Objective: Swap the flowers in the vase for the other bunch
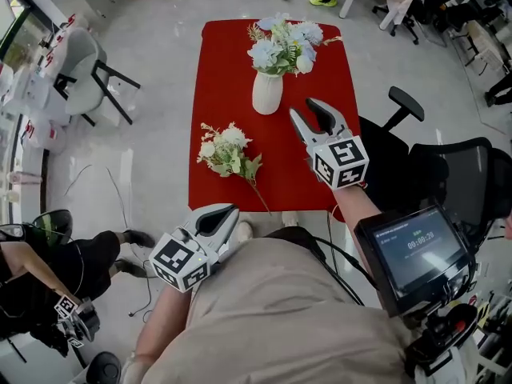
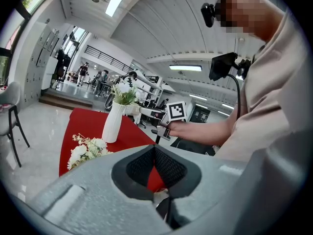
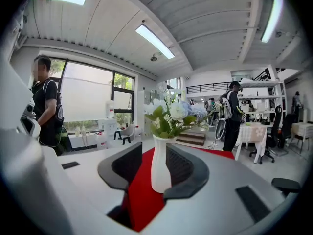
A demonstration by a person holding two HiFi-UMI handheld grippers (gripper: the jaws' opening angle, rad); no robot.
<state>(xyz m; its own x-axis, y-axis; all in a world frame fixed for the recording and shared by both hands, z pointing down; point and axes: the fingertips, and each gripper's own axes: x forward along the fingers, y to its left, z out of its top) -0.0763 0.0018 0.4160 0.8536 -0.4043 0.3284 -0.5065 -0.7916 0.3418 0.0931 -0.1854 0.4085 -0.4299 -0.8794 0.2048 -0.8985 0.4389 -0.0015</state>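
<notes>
– Right claw (image 1: 306, 107) first: what is it doing?

– Its jaws are spread and pinch nothing. It sits over the red tabletop (image 1: 224, 70), just at 4 o'clock of the vase (image 1: 267, 93) and pointed at it. In its own view the vase shows in the gap between the pads, but farther off, and neither pad touches it.

– And the left claw (image 1: 230, 210)?

– Pressed together and empty, off the near edge of the tabletop at about 7 o'clock, close to the person's body.

– Where are the flowers?

– The blue-and-white bunch (image 1: 284, 45) stands in the vase toward 12 o'clock, a little right of the middle. The white bunch (image 1: 228, 152) lies flat at 8 o'clock of the vase, well apart from it, blooms toward 10 o'clock and its thin stem trailing toward 5 o'clock.

– How do they look?

– Pale blue and cream heads with green leaves, and some thin sprigs sticking out to the sides. The loose bunch is smaller, with white blooms and leaves. The vase is white, slim and narrowed at the neck.

– How would they handle?

– I'd judge both bunches light, with bendy stems and heads that crush easily. Best to grip the gathered stems just above the vase's neck, never the blooms. The vase looks smooth and hard, likely breakable, and tall enough to tip if the stems drag at the neck, so pull straight up. Take the lying bunch by its bare stem.
</notes>
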